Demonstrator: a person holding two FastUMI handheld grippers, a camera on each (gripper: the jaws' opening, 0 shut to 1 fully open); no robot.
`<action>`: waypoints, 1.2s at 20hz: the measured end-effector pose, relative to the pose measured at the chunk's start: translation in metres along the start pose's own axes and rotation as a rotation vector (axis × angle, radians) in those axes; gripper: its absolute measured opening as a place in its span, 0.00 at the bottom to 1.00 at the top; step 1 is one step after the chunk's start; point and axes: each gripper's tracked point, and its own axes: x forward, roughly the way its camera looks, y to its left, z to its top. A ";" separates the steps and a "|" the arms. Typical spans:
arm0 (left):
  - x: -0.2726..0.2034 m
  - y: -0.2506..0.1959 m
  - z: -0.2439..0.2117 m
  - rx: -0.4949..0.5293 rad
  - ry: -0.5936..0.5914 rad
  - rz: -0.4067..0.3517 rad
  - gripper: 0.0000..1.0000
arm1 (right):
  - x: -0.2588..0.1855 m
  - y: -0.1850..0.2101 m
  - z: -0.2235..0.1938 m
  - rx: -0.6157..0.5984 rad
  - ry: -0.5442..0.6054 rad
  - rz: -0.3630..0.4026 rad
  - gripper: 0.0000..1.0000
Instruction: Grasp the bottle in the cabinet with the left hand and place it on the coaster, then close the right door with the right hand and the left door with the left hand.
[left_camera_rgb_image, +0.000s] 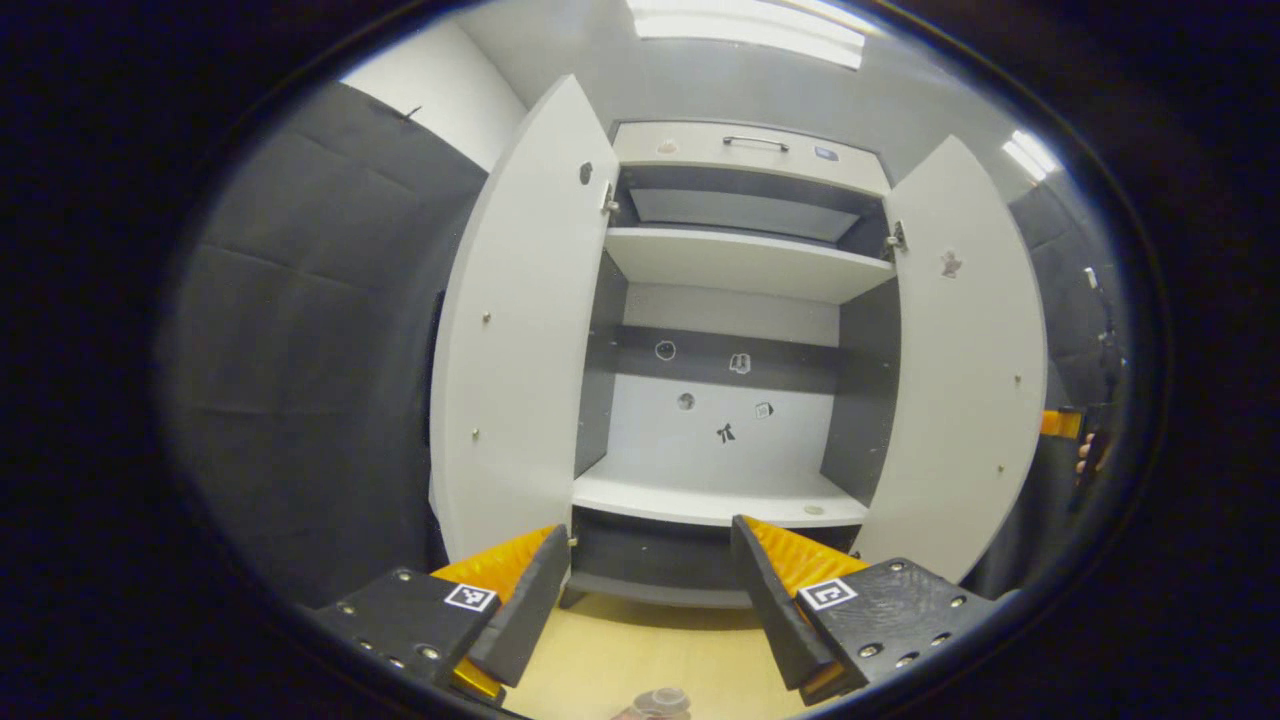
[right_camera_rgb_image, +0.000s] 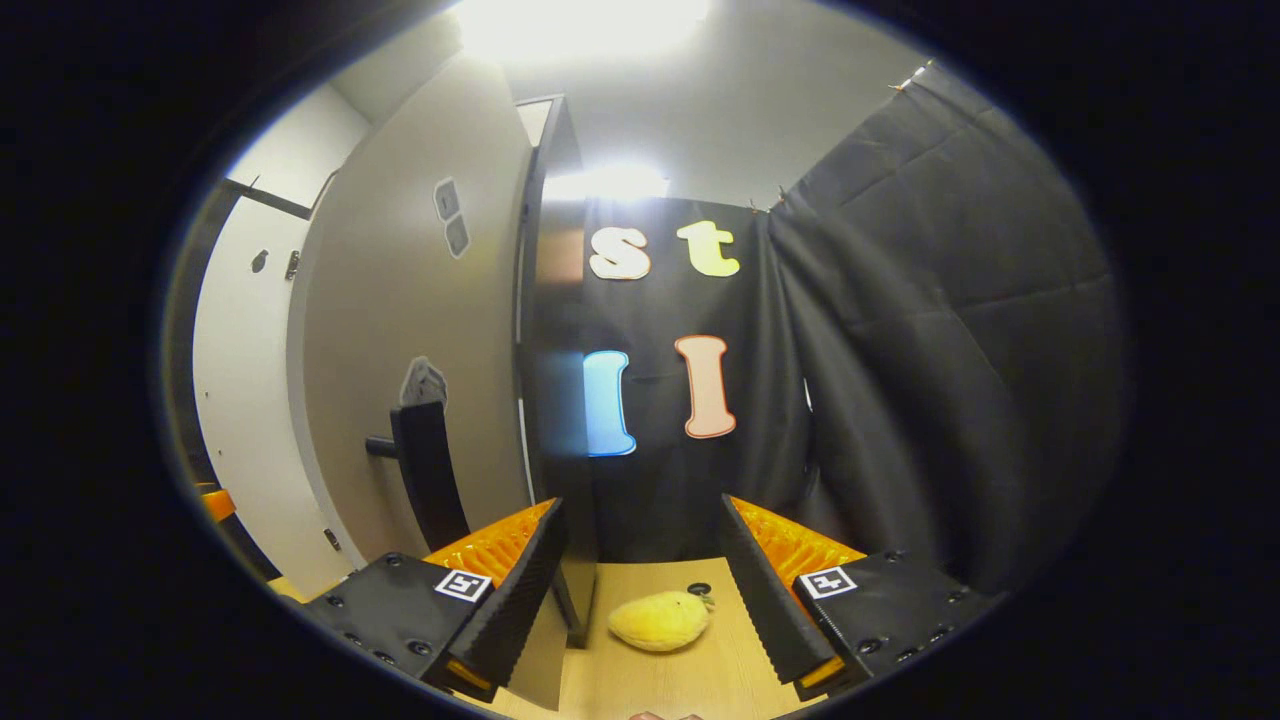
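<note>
Left gripper (left_camera_rgb_image: 650, 590) jaws released, empty; bottle (left_camera_rgb_image: 660, 703) cap just below them on the table in front of the cabinet (left_camera_rgb_image: 745, 262), likely placed. Right gripper (right_camera_rgb_image: 640, 580) also released beside right door (right_camera_rgb_image: 420, 340). Both doors open, closing left.

- In the left gripper view the cabinet (left_camera_rgb_image: 735, 330) stands straight ahead on the table (left_camera_rgb_image: 640, 655), both doors swung wide.
- The left door (left_camera_rgb_image: 520, 330) hangs to its left, the right door (left_camera_rgb_image: 965, 370) to its right.
- Inside, an upper shelf (left_camera_rgb_image: 745, 262) sits above a lower shelf (left_camera_rgb_image: 715, 497); a drawer (left_camera_rgb_image: 750, 150) lies above both.
- What may be the bottle's cap (left_camera_rgb_image: 660, 702) shows at the bottom edge, on the table before the cabinet.
- In the right gripper view a soft toy (right_camera_rgb_image: 662, 619) lies on the table, right of the door's edge.
</note>
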 end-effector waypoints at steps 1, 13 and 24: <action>-0.003 0.000 -0.005 -0.006 0.010 0.014 0.99 | 0.002 0.006 0.002 -0.003 0.007 0.035 0.96; -0.004 0.029 -0.015 0.010 0.052 -0.034 0.94 | -0.009 0.043 0.010 -0.023 0.027 0.004 0.95; -0.006 0.087 -0.005 0.014 0.054 -0.129 0.94 | 0.012 0.161 0.003 -0.040 0.015 0.004 0.95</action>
